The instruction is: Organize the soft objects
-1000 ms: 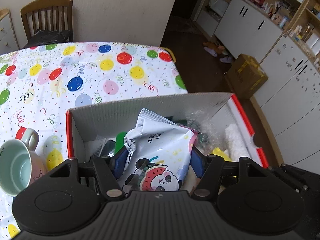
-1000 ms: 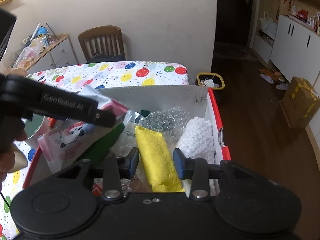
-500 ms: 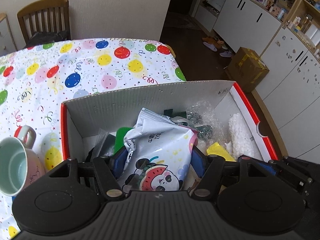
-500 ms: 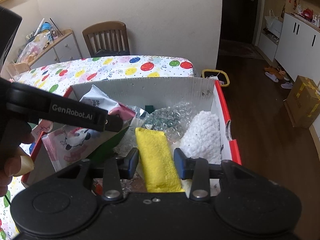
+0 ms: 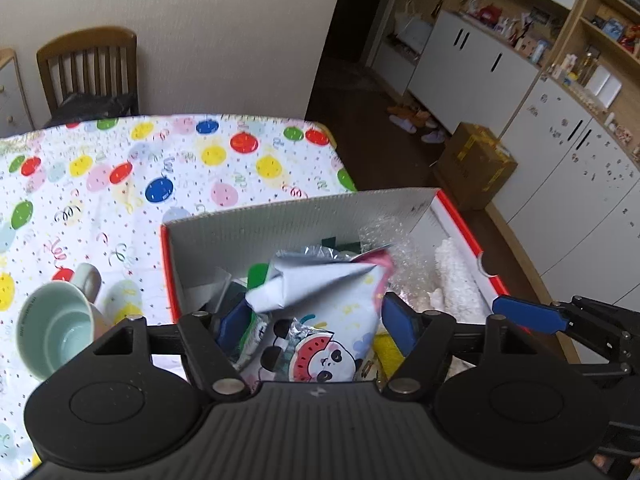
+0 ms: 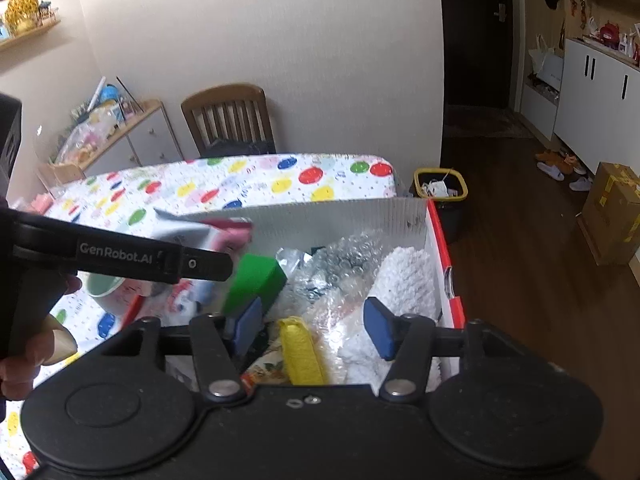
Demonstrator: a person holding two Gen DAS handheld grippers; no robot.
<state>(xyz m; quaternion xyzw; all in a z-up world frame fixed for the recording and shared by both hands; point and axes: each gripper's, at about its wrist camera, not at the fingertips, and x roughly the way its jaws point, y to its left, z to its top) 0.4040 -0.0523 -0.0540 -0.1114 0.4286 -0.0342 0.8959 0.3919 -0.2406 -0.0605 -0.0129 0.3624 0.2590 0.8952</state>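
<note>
The left gripper [image 5: 314, 326] has its blue fingers [image 5: 234, 322] standing wide on either side of the panda snack bag [image 5: 320, 312]; they have just been opening, and the bag sits between them, though whether the pads still press on it I cannot tell. The bag lies crumpled in the near left part of the red-rimmed box [image 5: 288, 220], which rests on the bench [image 5: 120, 176] under a balloon-print cloth. A pale green mug [image 5: 60, 330] lies on its side just left of the box. At the far right of the box are bubble wrap [image 5: 384, 236] and a white knitted cloth [image 5: 456, 276], and a blue finger of the right gripper [image 5: 528, 314] shows at the right edge. In the right wrist view, the right gripper [image 6: 314, 328] also has its fingers [image 6: 378, 328] apart, having just been opening, and the yellow cloth [image 6: 300, 354] lies loose between them, touching neither pad. A green block [image 6: 256, 284] stands just beyond the left finger, with the bubble wrap [image 6: 344, 264] and white cloth [image 6: 408, 284] to the right. The left gripper's arm [image 6: 120, 256] crosses from the left, held by a hand [image 6: 24, 356].
</note>
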